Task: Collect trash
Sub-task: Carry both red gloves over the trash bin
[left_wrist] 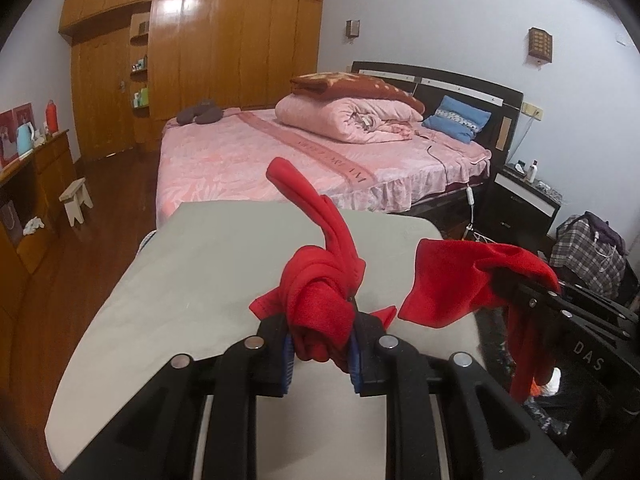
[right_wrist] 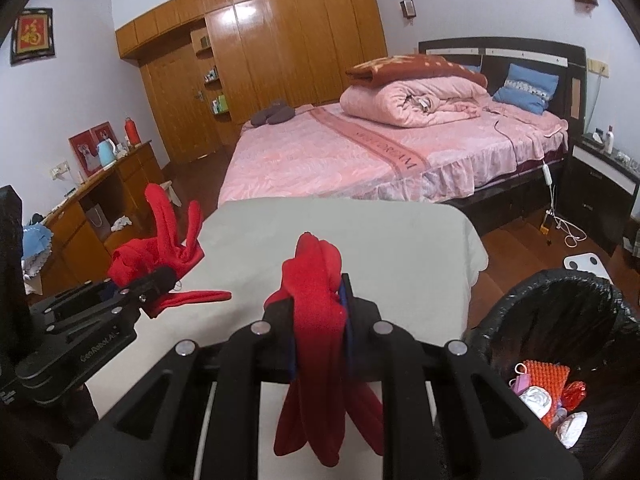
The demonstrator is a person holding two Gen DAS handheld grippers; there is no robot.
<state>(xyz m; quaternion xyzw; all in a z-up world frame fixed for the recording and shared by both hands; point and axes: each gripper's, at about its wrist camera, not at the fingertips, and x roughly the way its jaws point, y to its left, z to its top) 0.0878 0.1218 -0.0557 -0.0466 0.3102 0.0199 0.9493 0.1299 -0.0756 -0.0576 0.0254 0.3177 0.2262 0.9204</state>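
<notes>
The left gripper (left_wrist: pixel 322 344) is clamped on a bunched red glove (left_wrist: pixel 320 292), and the right gripper (right_wrist: pixel 320 320) pinches another red glove (right_wrist: pixel 316 320). Both gloves hang above the table (right_wrist: pixel 400 240). They look soft, light and floppy, so mid-bunch grips suit them. The trash bin (right_wrist: pixel 552 300) sits at four o'clock.

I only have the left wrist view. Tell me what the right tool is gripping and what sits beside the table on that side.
Observer: The right tool is shut on a red glove, whose fingers hang below the jaws.
Operator: Report where the trash goes.
Observer: A black-lined bin stands right of the grey table, open at the top.
Operator: Say whether it's empty.
Observer: No. It holds an orange textured piece and crumpled white wads.
</notes>
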